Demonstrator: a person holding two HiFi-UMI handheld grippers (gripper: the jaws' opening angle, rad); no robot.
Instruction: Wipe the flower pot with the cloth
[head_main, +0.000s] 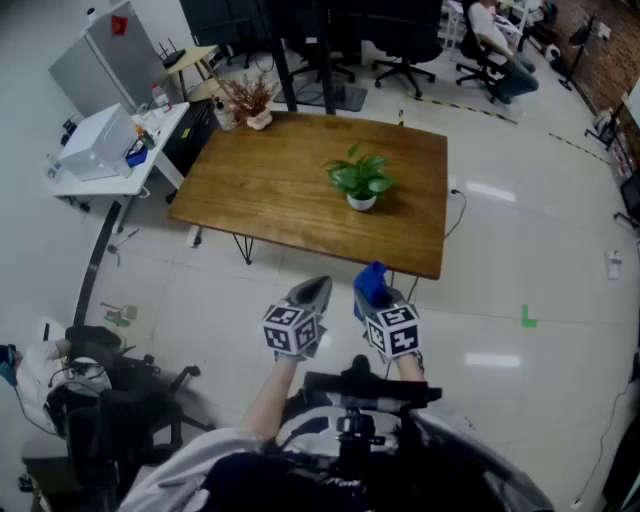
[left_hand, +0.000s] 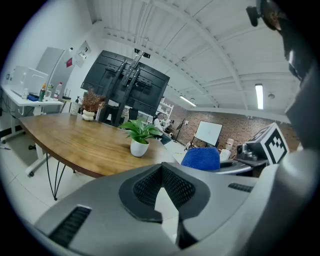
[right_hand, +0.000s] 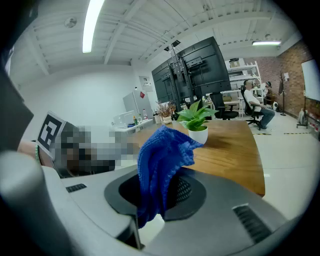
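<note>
Wiping not started, by my read. Cloth (right_hand: 162, 160) is in hand: R tongs (head_main: 372, 287) are clamped on it, blue fabric bunched btwn the jaws & sticking out the front. L tongs (left_hand: 161, 172) are together w/ nothing btwn them. Both hang over the floor, short of the desk (head_main: 270, 200) near edge. Flower pot (head_main: 361, 201) stands upright on the desk toward its right side, well apart from both tongs, untouched.

Left to do: close in, bring cloth to the pot wall, rub round it. The L tongs are prob. free to steady the pot.

Count:
- 1 white flower pot w/ green plant
- 1 blue cloth
- 2 tongs
- 1 wooden desk
- 1 dried-twig arrangement (head_main: 250, 100) at the desk's far left corner, not part of the job
</note>
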